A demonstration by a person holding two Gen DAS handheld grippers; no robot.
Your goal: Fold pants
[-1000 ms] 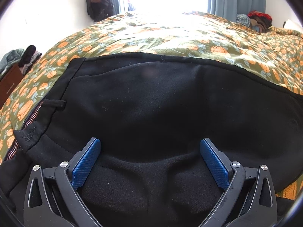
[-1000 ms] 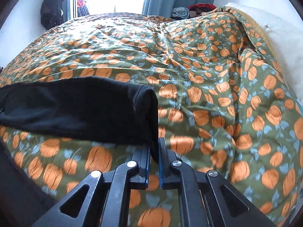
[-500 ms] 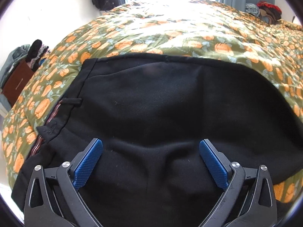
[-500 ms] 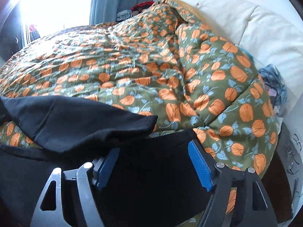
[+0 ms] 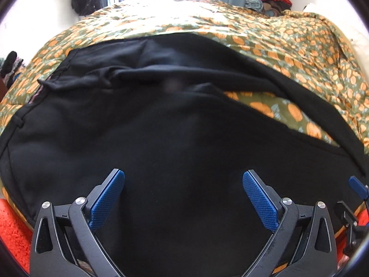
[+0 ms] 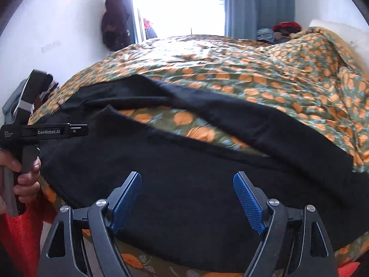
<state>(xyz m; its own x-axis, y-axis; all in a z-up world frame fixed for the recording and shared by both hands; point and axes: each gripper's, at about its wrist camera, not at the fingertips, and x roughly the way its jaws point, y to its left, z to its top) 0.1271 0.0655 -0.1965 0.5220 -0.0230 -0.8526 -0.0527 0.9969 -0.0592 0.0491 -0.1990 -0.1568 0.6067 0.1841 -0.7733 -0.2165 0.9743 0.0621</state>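
Black pants (image 5: 175,133) lie spread on a bed with an orange-and-green pumpkin quilt (image 5: 288,46). The two legs part in a V, and a wedge of quilt shows between them (image 6: 189,127). My left gripper (image 5: 183,198) is open and empty, hovering over the near leg by the waistband end. My right gripper (image 6: 186,198) is open and empty over the same near leg (image 6: 184,173). The far leg (image 6: 253,120) runs off to the right. The left gripper's handle (image 6: 27,133) shows in the right wrist view, held by a hand.
A red rug (image 5: 13,226) lies on the floor at the bed's near edge. A dark bag (image 6: 115,30) hangs by the bright window. Clothes (image 6: 283,28) are piled at the far right, next to a white pillow (image 6: 341,32).
My right gripper has let go of the pant leg's cuff, opened, and pulled back to the left. The legs now lie apart in a V. The left gripper has drawn back a little.
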